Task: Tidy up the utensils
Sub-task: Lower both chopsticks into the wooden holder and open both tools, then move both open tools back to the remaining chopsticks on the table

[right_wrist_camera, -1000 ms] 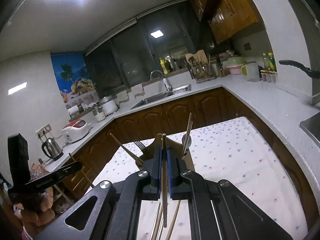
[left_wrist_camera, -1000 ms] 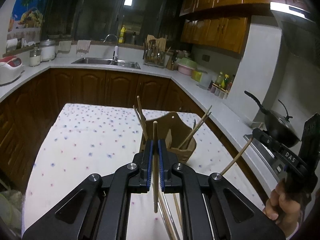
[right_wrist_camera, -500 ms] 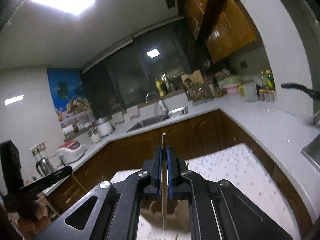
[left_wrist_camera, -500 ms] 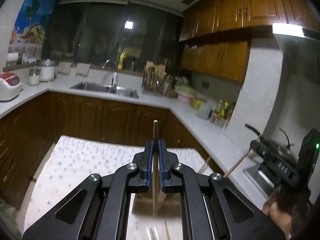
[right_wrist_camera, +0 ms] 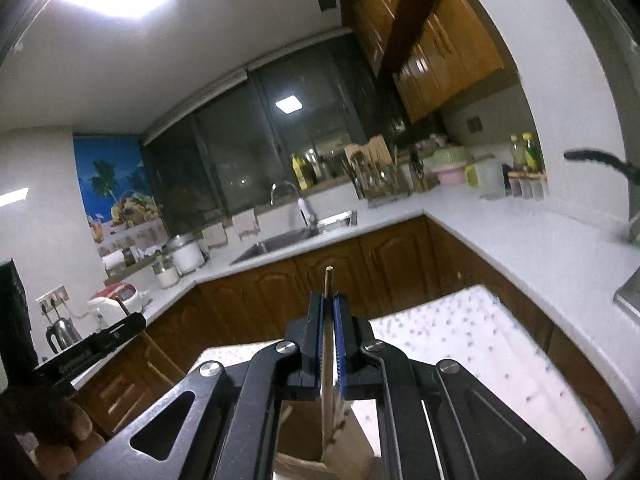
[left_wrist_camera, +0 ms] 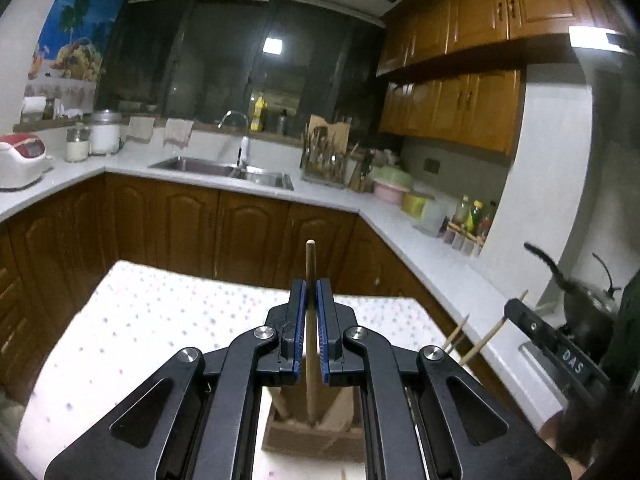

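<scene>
My left gripper [left_wrist_camera: 311, 292] is shut on a wooden chopstick [left_wrist_camera: 310, 264] held upright, with its lower end down in the brown wooden utensil holder [left_wrist_camera: 280, 436] directly below the jaws. Two chopstick tips [left_wrist_camera: 460, 328] lean out to the right of the holder. My right gripper [right_wrist_camera: 329, 304] is shut on a second chopstick [right_wrist_camera: 328, 280], whose lower end hangs at the holder's [right_wrist_camera: 304, 444] opening. Each view catches the other gripper at its edge: the right gripper [left_wrist_camera: 514, 310] with its chopstick, and the left gripper [right_wrist_camera: 136, 324]. The holder's inside is mostly hidden.
The holder stands on a table with a white dotted cloth [left_wrist_camera: 140, 332]. Brown cabinets and a white L-shaped counter [left_wrist_camera: 400, 224] ring the table, with a sink [left_wrist_camera: 224, 168] at the back. A black wok [left_wrist_camera: 584, 304] sits on the stove at the right.
Both grippers have moved forward over the holder, each keeping its chopstick. The holder went from ahead of the jaws to directly beneath them, and the loose chopsticks on the cloth left view.
</scene>
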Motion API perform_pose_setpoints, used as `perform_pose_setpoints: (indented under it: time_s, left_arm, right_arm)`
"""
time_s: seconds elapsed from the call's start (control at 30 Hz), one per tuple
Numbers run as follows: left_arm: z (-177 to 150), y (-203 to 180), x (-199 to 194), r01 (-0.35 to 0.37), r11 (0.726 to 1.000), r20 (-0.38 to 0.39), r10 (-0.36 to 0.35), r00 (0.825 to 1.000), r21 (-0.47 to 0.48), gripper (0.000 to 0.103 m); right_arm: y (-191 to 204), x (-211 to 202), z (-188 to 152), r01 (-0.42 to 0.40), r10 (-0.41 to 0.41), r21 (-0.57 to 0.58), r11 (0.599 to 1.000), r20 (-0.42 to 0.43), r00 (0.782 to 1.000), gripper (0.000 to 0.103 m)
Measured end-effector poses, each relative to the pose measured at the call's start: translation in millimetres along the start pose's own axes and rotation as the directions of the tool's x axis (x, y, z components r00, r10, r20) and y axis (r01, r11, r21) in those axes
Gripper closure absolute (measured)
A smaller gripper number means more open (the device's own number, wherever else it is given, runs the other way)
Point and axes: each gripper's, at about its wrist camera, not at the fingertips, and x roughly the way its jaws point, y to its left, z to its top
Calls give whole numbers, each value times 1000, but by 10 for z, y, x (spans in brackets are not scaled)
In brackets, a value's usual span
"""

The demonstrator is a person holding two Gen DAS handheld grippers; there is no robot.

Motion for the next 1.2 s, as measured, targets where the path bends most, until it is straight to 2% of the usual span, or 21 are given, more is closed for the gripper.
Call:
perform_pose_setpoints:
  time_s: [0.3, 0.4, 0.8, 0.9, 0.93, 0.97, 1.0, 1.03, 1.07, 1.1, 1.17, 1.2]
  left_arm:
    - [-336, 154, 171, -9, 999, -107, 5, 994, -37, 98]
    - [-357, 164, 154, -9, 999, -102, 6, 995, -31, 98]
    - [-316, 173, 158, -4, 999, -122, 0, 992, -34, 97]
    - [-305, 187, 123, 12, 999, -128, -18, 992, -47, 94]
    - [-297, 185, 95, 15, 999, -130, -21, 991, -51, 85]
    - [-290, 180, 66, 16, 998, -128, -23, 991, -54, 71]
    - [-286, 182, 32, 18, 998, -122, -25, 992, -58, 64]
    - [-284, 182, -27, 19, 998, -109, -26, 994, -64, 52]
    - [-279, 180, -70, 21, 998, -101, -27, 995, -66, 49]
    - [-275, 176, -132, 28, 997, -93, -34, 995, -67, 49]
    - [-280, 171, -224, 38, 997, -88, -44, 995, -73, 45]
    - [-287, 173, -267, 39, 996, -87, -45, 995, -76, 41]
  right_arm:
    - [-47, 154, -285, -3, 2, -15, 1000, -111, 994, 97]
    - [-46, 197, -329, -3, 1, -15, 1000, -139, 990, 97]
    - [-29, 213, -315, 3, -5, -14, 1000, -150, 989, 96]
    - [-41, 202, -316, 4, -4, -1, 1000, -149, 989, 88]
    - [-58, 206, -316, 3, -1, 8, 1000, -148, 989, 81]
    - [-81, 198, -318, 1, 1, 17, 1000, -145, 989, 72]
    - [-102, 158, -308, 2, 2, 30, 1000, -136, 991, 67]
    - [-117, 128, -300, -1, 7, 40, 999, -129, 992, 54]
    - [-135, 98, -293, -7, 14, 52, 999, -119, 993, 43]
    - [-155, 29, -279, -10, 17, 68, 998, -102, 995, 38]
    - [-183, -57, -265, -21, 28, 87, 996, -78, 997, 14]
    - [-200, -117, -262, -30, 36, 98, 995, -62, 997, 11]
